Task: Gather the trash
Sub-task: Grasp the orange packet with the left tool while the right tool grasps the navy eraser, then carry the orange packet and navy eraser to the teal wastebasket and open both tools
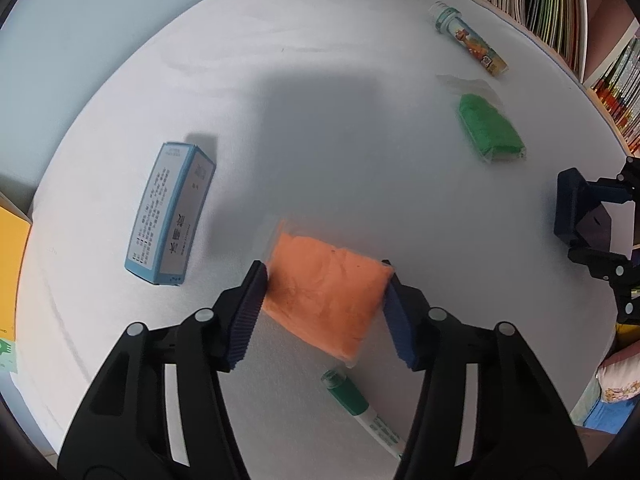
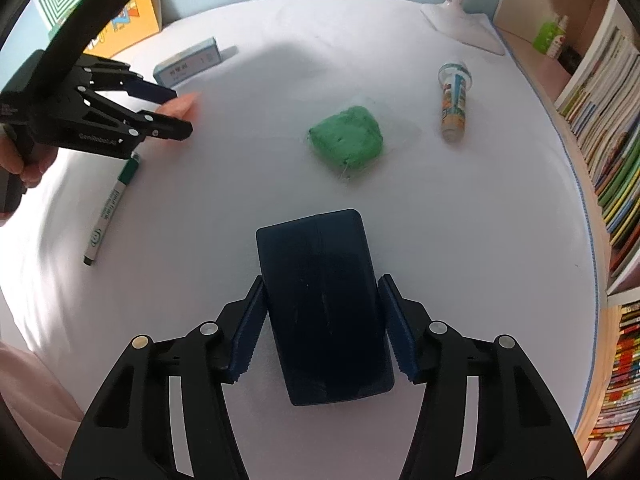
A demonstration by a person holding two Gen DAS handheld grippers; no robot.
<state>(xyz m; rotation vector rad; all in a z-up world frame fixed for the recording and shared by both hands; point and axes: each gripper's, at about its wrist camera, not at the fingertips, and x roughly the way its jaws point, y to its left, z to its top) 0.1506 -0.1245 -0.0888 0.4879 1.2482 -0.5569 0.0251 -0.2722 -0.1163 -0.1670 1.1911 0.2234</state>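
My left gripper (image 1: 326, 308) is shut on an orange clay packet (image 1: 326, 294), both pads touching its sides just above the white table (image 1: 320, 128). It also shows in the right wrist view (image 2: 182, 106) between the left gripper's fingers (image 2: 160, 94). My right gripper (image 2: 322, 324) is shut on a dark blue bin (image 2: 324, 304), seen in the left wrist view at the right edge (image 1: 576, 210). A green clay packet (image 1: 490, 128) (image 2: 346, 140) lies on the table.
A blue-white box (image 1: 170, 216) (image 2: 188, 62), a green marker (image 1: 360, 412) (image 2: 112, 208) and a printed tube (image 1: 468, 38) (image 2: 454, 100) lie on the table. A white lamp base (image 2: 460, 20) stands at the back. Bookshelves (image 2: 600, 140) line the right side.
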